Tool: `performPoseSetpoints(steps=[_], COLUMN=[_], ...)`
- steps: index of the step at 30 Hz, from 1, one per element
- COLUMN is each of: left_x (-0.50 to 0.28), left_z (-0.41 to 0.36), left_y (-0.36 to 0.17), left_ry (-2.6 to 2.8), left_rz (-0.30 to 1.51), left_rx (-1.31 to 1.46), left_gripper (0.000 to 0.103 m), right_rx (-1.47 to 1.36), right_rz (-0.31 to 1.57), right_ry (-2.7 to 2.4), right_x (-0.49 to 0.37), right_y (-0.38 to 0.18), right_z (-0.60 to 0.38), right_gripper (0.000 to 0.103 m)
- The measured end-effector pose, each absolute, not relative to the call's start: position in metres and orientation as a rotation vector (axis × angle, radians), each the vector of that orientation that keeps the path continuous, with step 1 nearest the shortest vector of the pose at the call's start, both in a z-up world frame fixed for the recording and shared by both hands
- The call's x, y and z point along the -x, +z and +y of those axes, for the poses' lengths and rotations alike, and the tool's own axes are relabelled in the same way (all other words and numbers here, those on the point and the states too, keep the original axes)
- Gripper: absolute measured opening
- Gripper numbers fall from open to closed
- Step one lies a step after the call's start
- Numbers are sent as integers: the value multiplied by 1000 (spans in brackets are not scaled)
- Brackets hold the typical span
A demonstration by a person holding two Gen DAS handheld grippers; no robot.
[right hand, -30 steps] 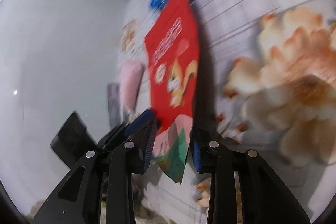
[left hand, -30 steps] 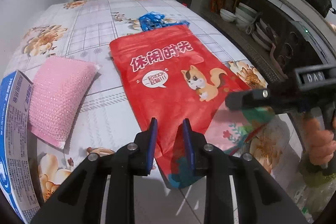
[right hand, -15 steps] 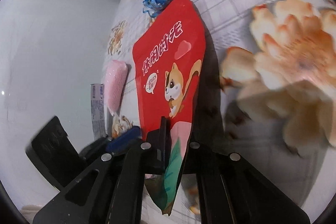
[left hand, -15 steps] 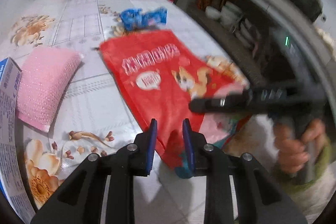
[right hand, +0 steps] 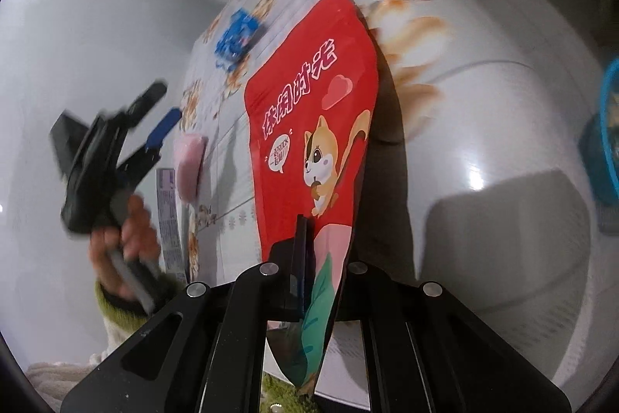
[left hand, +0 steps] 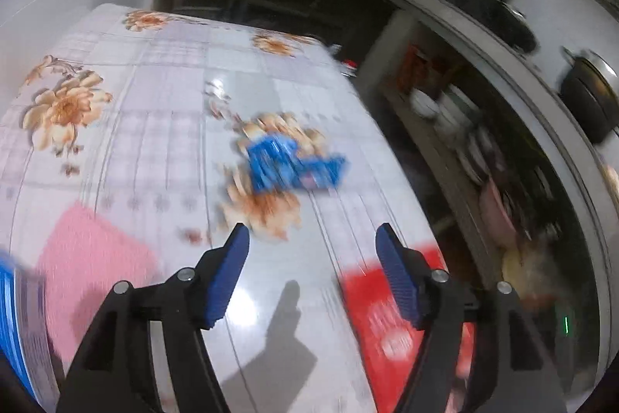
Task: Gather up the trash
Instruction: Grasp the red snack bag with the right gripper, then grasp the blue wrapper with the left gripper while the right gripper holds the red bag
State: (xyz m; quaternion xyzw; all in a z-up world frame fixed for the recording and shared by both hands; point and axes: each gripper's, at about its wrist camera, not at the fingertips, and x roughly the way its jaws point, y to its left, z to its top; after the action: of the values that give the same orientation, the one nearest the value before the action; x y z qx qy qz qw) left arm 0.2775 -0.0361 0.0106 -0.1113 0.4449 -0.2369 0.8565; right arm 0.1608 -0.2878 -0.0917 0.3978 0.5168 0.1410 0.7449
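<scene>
I see a table (left hand: 162, 126) under a flowered cloth, beside dark kitchen shelves (left hand: 456, 126). My left gripper (left hand: 311, 242) is opening over bare cloth near the blue wrapper (left hand: 286, 167). Only the right view shows my right gripper (right hand: 323, 250) pinching the red bag (right hand: 309, 126), lifted on edge.

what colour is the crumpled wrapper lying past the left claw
Blue. The crumpled wrapper shows best in the left wrist view, lying on the floral tablecloth.

Red snack bag (right hand: 313, 126) now off left gripper (left hand: 311, 242), jaws opening.
</scene>
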Motion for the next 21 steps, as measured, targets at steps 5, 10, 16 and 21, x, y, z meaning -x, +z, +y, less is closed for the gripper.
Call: performPoseSetpoints(steps=[5, 10, 16, 21], left_x=[-331, -357, -352, -336], left_z=[-59, -73, -78, -76], left_y=[-4, -23, -37, -37], left_ry=[-432, -377, -393, -414], left_rz=[1037, 1069, 1078, 1075], left_rx=[253, 221, 182, 164], left_gripper=[66, 65, 38, 32], right_rx=[-920, -939, -948, -942], right_rz=[1111, 1100, 1094, 1092], right_ry=[303, 308, 313, 308], right_x=[-156, -155, -153, -147], right_y=[-95, -97, -95, -94], right_z=[-294, -297, -300, -305], right_gripper=[5, 5, 5, 5])
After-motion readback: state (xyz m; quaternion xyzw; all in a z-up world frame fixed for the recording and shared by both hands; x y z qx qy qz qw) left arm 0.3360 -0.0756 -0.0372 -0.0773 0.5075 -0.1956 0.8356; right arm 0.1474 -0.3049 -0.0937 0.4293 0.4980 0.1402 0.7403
